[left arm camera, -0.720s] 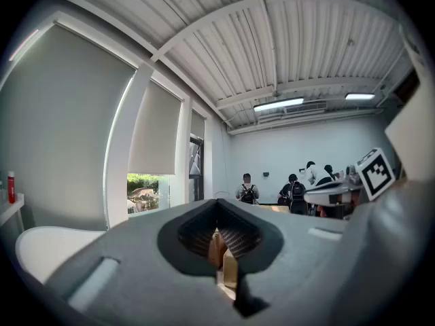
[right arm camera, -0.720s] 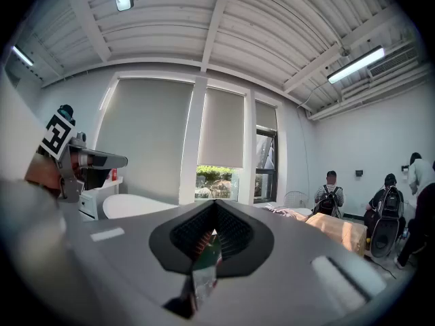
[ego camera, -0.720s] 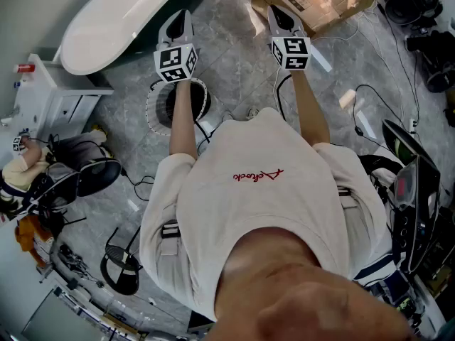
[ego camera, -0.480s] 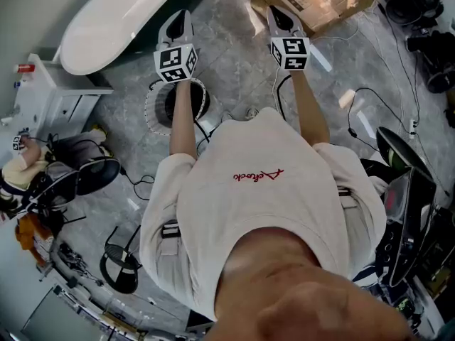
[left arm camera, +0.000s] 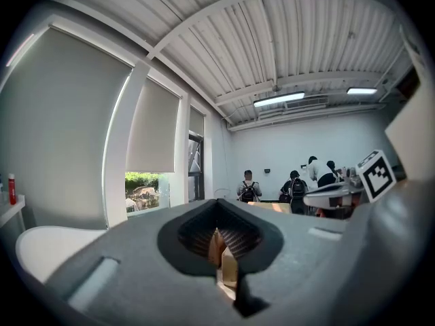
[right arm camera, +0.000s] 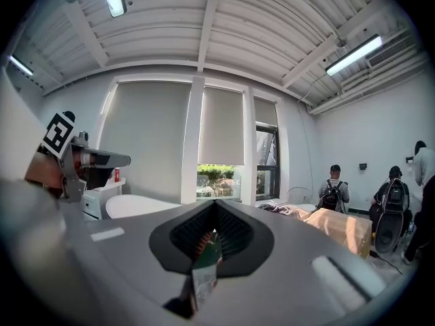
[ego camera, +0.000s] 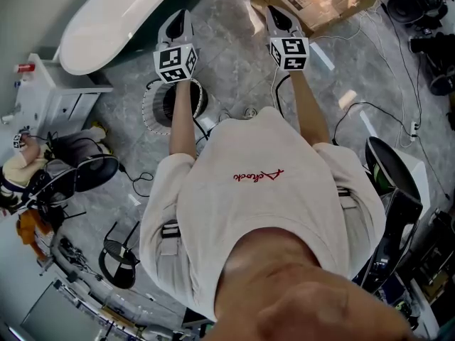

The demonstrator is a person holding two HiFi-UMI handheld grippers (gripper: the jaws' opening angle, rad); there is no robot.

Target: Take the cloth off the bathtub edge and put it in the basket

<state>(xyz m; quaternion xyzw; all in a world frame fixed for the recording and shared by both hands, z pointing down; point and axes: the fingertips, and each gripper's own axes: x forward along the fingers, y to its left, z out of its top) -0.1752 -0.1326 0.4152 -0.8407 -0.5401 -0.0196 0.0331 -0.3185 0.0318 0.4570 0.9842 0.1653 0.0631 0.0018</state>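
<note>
Cloth [right arm camera: 288,210]: a crumpled, dull pink-brown heap that shows only in your right gripper view, just left of the cardboard box [right arm camera: 343,228]. Can't tell whether it sits on the tub rim.

Head view, left to right:
- **Bathtub [ego camera: 106,27]:** white, top left, running diagonally.
- **Your left gripper [ego camera: 178,22]:** held level over the grey floor, just beside the tub's near side. Jaws are closed together with nothing between them.
- **Basket [ego camera: 147,109]:** round white rim, dark inside. It stands on the floor directly under your left forearm, near the tub.
- **Your right gripper [ego camera: 279,20]:** well apart from the left one, tips at the near edge of the box. Jaws are also closed and empty.

Both grippers point away from you, roughly parallel.
</note>
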